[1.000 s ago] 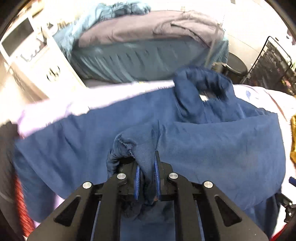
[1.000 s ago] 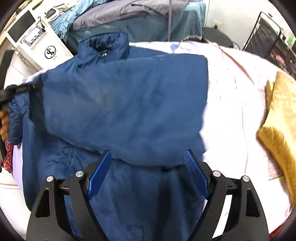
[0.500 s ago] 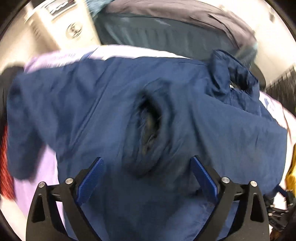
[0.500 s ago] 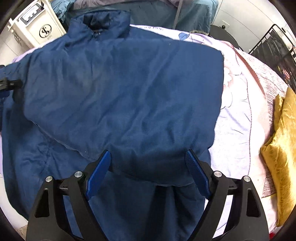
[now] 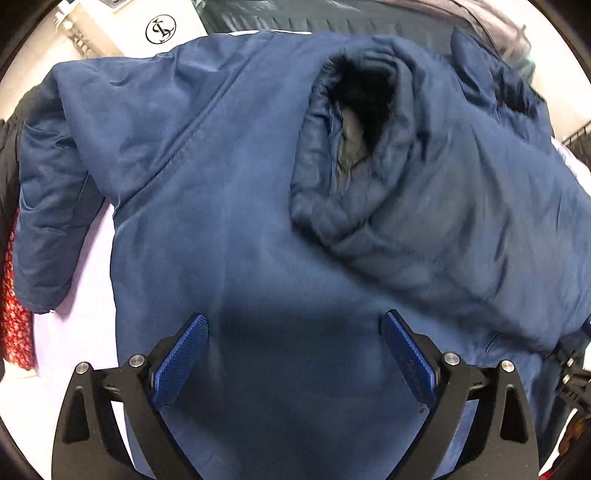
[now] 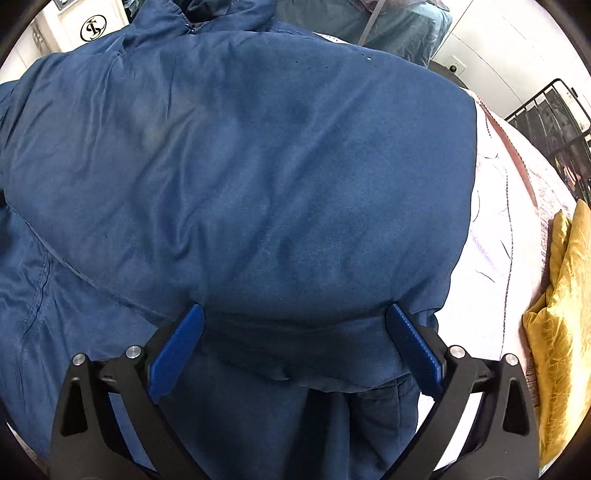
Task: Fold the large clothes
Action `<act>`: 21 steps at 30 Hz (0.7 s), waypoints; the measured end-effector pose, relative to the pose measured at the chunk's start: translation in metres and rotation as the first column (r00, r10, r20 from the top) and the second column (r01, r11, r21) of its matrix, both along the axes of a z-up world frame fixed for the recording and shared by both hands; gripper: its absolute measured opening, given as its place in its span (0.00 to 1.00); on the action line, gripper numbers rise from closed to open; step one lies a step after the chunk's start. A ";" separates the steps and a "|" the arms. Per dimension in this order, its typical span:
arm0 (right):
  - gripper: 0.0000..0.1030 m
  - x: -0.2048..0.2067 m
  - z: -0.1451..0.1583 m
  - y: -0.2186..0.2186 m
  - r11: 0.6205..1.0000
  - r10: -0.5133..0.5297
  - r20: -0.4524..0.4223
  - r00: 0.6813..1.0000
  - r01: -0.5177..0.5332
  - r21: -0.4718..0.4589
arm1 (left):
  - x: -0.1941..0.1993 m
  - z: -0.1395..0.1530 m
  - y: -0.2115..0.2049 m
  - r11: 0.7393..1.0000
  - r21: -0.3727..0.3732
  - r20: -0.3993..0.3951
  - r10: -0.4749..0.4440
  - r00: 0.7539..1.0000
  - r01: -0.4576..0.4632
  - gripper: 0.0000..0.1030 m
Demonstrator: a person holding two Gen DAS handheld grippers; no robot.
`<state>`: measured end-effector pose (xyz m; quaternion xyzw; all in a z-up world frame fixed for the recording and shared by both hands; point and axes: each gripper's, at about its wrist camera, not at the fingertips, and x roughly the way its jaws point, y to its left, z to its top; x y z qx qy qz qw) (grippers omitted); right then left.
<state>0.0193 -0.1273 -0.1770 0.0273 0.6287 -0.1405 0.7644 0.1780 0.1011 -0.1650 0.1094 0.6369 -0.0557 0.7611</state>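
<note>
A large dark blue jacket [image 5: 240, 229] lies spread on a pale pink bed sheet [image 5: 85, 332]. One sleeve is folded across its body, with the open cuff [image 5: 351, 122] facing me in the left wrist view. The other sleeve [image 5: 48, 206] hangs at the left. My left gripper [image 5: 293, 354] is open and empty just above the jacket's lower body. In the right wrist view the jacket [image 6: 240, 184] fills the frame, collar at the top left. My right gripper [image 6: 293, 350] is open and empty over the folded panel's lower edge.
A mustard yellow cloth [image 6: 557, 332] lies on the sheet [image 6: 498, 240] at the right. A white appliance with a round logo [image 5: 155, 29] and a teal-covered piece of furniture [image 6: 388, 29] stand behind. A black wire rack [image 6: 554, 122] is far right. Red patterned fabric [image 5: 14, 317] hangs at left.
My left gripper let go of the sleeve cuff, opened, and drew back; the sleeve now lies across the jacket. My right gripper stayed open and moved closer to the jacket.
</note>
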 end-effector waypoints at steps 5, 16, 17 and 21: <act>0.94 0.007 0.007 -0.004 0.999 -0.019 -0.077 0.997 0.021 0.024 | -0.024 0.007 0.006 1.000 -0.018 0.016 0.000 1.000 0.001 0.91; 0.94 -0.025 0.064 0.059 0.995 0.077 -0.004 0.997 -0.077 0.059 | -0.110 0.033 0.050 0.992 -0.100 0.041 0.076 0.996 -0.072 0.94; 0.94 -0.032 0.059 0.070 0.993 0.087 -0.002 0.996 -0.087 0.077 | -0.119 0.033 0.056 0.991 -0.106 0.031 0.086 0.996 -0.082 0.94; 0.94 -0.058 0.054 0.104 0.969 0.169 0.011 0.986 -0.168 0.183 | -0.132 0.036 0.071 0.980 -0.137 0.007 0.145 0.989 -0.142 0.94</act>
